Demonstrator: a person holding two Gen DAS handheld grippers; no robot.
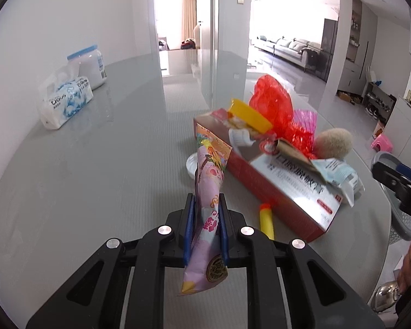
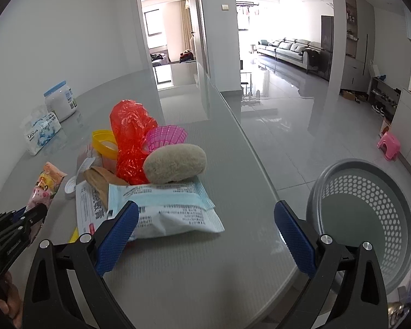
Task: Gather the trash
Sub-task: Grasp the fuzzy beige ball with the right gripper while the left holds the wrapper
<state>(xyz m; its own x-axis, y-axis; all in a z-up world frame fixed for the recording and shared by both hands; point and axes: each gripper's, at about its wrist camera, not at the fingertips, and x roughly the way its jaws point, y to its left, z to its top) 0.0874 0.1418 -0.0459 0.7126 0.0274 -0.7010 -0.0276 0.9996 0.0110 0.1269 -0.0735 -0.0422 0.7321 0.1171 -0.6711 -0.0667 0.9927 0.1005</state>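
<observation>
My left gripper [image 1: 207, 205] is shut on a pink snack wrapper [image 1: 205, 189] and holds it above the grey table [image 1: 96, 178]; both show at the left of the right wrist view [image 2: 45, 186]. A trash pile lies ahead: a red and silver box [image 1: 282, 189], a red plastic bag [image 2: 131, 142], a yellow lid [image 2: 104, 142], a beige sponge [image 2: 175, 163] and a white and blue packet [image 2: 172, 208]. My right gripper [image 2: 205, 219] is open and empty, just short of the packet. A grey perforated bin [image 2: 370, 213] stands off the table's right edge.
A tissue pack [image 1: 65, 101] and a white jar with a blue lid [image 1: 90, 65] stand at the far left by the wall. A yellow tube [image 1: 267, 219] and a white cap [image 1: 191, 164] lie beside the box. A pink stool [image 2: 389, 144] is on the floor.
</observation>
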